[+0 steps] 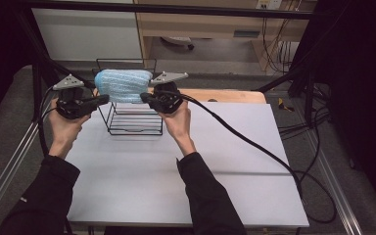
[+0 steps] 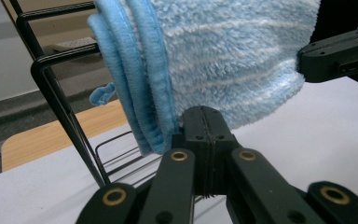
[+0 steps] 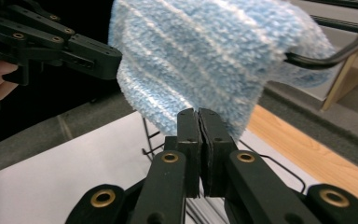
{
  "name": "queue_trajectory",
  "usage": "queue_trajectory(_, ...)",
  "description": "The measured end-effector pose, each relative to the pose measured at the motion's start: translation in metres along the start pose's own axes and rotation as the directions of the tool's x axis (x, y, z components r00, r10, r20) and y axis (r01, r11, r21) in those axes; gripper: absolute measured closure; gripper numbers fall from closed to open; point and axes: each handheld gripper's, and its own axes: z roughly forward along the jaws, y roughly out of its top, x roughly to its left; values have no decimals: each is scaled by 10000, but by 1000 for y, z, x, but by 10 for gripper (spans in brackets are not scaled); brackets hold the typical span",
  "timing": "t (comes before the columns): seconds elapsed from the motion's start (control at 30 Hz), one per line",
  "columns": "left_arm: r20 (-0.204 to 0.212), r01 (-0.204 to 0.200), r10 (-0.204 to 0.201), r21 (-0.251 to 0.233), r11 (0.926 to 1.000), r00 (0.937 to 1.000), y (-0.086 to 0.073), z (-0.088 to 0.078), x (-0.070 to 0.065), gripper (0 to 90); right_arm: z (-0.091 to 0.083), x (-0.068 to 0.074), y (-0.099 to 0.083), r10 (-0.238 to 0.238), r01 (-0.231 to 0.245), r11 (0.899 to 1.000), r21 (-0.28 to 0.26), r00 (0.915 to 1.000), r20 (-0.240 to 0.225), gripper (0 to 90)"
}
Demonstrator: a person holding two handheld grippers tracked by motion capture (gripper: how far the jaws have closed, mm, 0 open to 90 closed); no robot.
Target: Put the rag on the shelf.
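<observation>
My left gripper (image 2: 204, 122) and right gripper (image 3: 199, 122) both have jaws fully closed, each pinching a lower edge of the blue towel (image 1: 122, 84) (folded), which drapes over the wire rack (image 1: 132, 117), so I can spread it evenly there.

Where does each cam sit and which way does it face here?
High view: above the person's side, facing forward and down on the table; forearms, left gripper, right gripper.
Left gripper view: rides the left gripper, looks along shut jaws at the blue towel.
Right gripper view: rides the right gripper, facing the towel from the other side.
Shared: towel on the wire rack.
</observation>
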Motion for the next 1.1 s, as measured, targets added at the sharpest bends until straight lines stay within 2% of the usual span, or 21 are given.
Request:
queue_trajectory(0.17,-16,169,-169,-75,9998,9999,-1,5,1,891,1,-4,-4,26,-24,9996,-270,10000,67,854)
queue_trajectory(0.4,95,114,-111,-312,9994,9999,3,-7,-5,825,-12,2,0,-213,196,9980,-603,9994,-282,734)
queue_trajectory(0.53,171,141,-131,-606,9981,9998,9,-16,-8,750,-23,3,6,-49,3,9958,-914,9987,-498,655)
queue_trajectory(0.7,134,118,-107,-808,9967,9999,16,-25,-11,651,-33,3,11,14,-65,9943,-1064,9989,-478,581)
queue_trajectory(0.9,227,135,-120,-661,9977,9997,14,-31,-15,500,-48,4,14,-51,27,9962,-874,9996,-268,388)
queue_trajectory(1.0,33,-8,10,-590,9983,10000,10,-34,-17,421,-57,5,14,-146,133,9970,-757,9998,-165,288)
queue_trajectory(1.1,70,-49,51,-374,9993,10000,4,-37,-18,357,-67,3,9,170,-192,9966,-795,9995,-284,204)
